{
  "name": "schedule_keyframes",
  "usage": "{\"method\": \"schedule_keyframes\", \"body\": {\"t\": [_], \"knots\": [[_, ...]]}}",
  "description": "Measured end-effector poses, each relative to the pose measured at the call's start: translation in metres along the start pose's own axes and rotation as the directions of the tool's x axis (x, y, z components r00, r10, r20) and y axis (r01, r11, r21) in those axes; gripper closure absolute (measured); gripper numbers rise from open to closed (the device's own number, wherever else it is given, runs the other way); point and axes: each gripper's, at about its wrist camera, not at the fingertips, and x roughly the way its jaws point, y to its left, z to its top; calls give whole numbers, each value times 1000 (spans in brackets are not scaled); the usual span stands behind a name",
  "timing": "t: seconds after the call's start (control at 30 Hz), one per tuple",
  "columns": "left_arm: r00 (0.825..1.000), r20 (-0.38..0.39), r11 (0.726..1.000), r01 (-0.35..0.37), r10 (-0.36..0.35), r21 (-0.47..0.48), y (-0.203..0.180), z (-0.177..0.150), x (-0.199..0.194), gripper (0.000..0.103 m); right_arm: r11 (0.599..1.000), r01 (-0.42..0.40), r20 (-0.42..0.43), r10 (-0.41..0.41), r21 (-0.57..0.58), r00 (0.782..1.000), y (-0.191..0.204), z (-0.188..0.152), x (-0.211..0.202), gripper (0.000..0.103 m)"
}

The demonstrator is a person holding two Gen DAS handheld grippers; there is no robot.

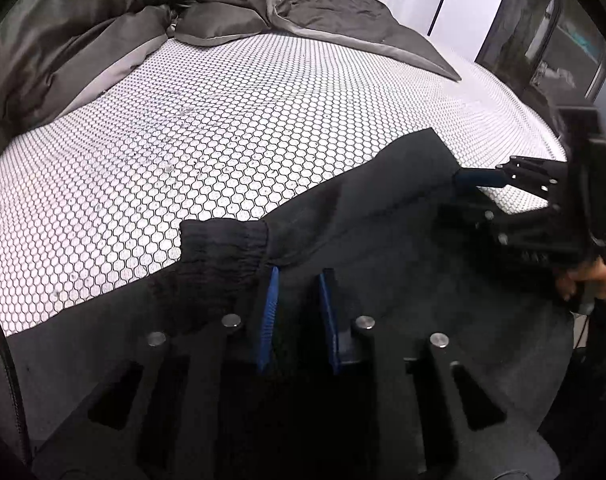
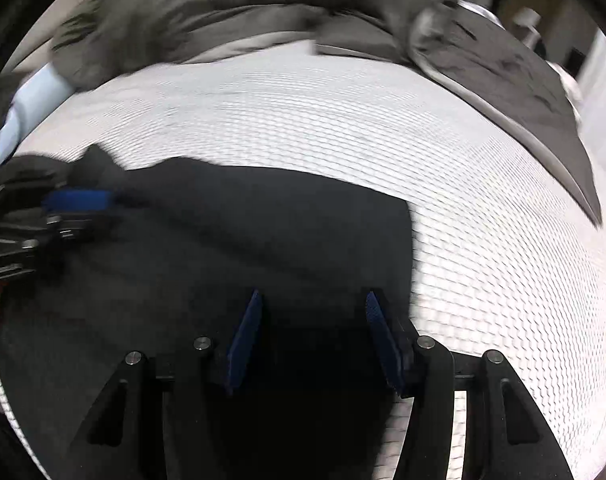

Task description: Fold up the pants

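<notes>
While pants [image 1: 343, 232] lie flat, left gripper [image 1: 297, 276] rests atop.

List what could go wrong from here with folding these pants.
1. The left hand-held gripper has a gap between its pads and sits beside the elastic cuff; the pants may not be caught, so that side could lag.
2. The right hand-held gripper is open near the pants' edge; a grab may take only one layer.
3. The duvet is bunched close by and may crowd the fold.
</notes>
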Motion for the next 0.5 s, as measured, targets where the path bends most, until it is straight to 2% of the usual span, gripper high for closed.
{"method": "schedule_keyframes", "body": {"t": [0.07, 0.2, 0.3, 0.4, 0.47, 0.5], "knots": [[1000, 6, 1000, -12, 12, 10, -2, -1, -6, 83, 999, 1, 6, -1, 34, 1000, -9, -2, -2, 48], [997, 54, 996, -66, 63, 64, -16, 2, -33, 82, 995, -88, 67, 84, 56, 994, -8, 5, -21, 48], [991, 114, 998, -67, 66, 9, -11, 9, -41, 82, 986, -163, 99, 159, 41, 982, 8, 14, -27, 48], [993, 79, 995, -90, 93, -46, 2, 10, -20, 82, 980, -197, 90, 195, 21, 977, 29, 23, -16, 48], [993, 53, 992, -104, 108, -77, 10, 9, -9, 83, 977, -215, 54, 214, 7, 975, 43, 28, -3, 48], [994, 47, 991, -96, 101, -96, 15, 8, -7, 83, 981, -196, 29, 196, -2, 980, 49, 29, 4, 48]]}}
